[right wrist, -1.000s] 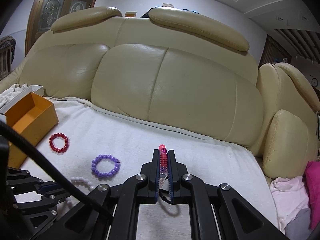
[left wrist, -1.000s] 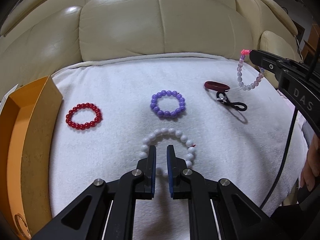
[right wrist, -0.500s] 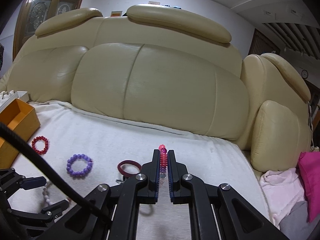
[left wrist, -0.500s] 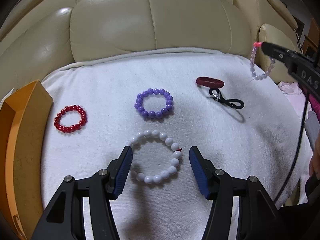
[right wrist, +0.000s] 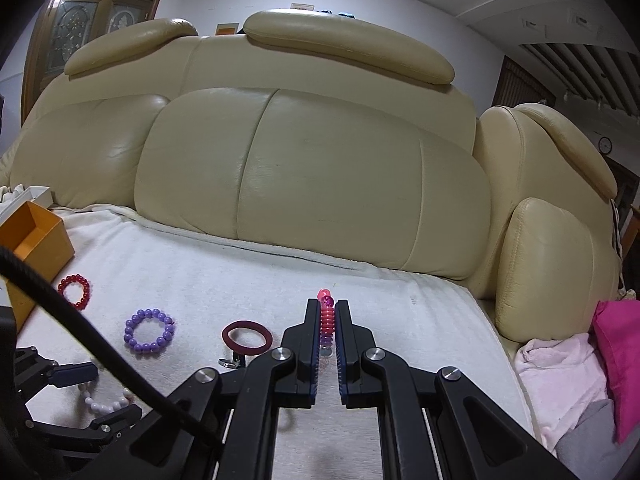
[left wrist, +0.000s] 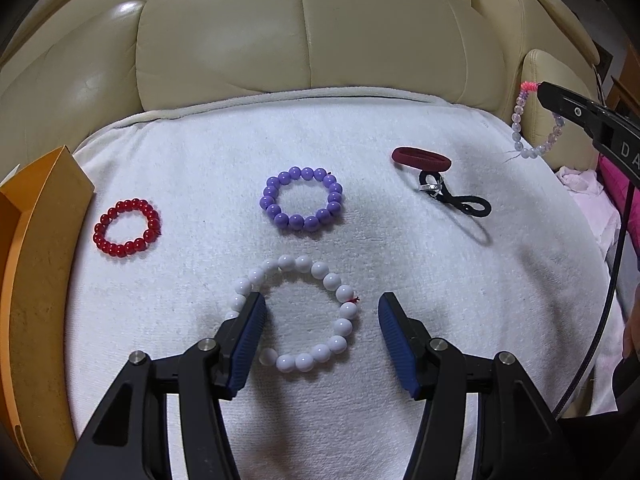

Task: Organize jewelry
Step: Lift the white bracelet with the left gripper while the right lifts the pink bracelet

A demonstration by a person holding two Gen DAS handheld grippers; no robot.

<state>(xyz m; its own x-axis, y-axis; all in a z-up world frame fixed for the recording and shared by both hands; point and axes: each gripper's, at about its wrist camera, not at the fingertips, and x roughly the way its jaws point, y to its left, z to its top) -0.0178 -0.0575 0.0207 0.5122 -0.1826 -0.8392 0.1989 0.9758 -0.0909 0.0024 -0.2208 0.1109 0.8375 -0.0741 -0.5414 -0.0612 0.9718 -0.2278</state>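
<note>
My left gripper (left wrist: 320, 308) is open and hovers over a white bead bracelet (left wrist: 316, 356) lying on the white towel (left wrist: 400, 260). A purple bracelet (left wrist: 302, 198) and a red bracelet (left wrist: 126, 226) lie farther back. My right gripper (right wrist: 326, 314) is shut on a pink and pale lilac bead bracelet (right wrist: 326, 320), held above the towel's right end; it hangs in the left wrist view (left wrist: 520, 120). An open orange box (left wrist: 36, 280) stands at the left edge.
A maroon hair band (left wrist: 420, 159) and a black hair tie with a silver charm (left wrist: 456, 196) lie on the towel at the right. The cream leather sofa back (right wrist: 300, 180) rises behind. Pink cloth (right wrist: 616, 360) lies at the far right.
My left gripper has opened, released the white bracelet onto the towel and drawn back. My right gripper, holding the pink and lilac bracelet, has moved right and risen.
</note>
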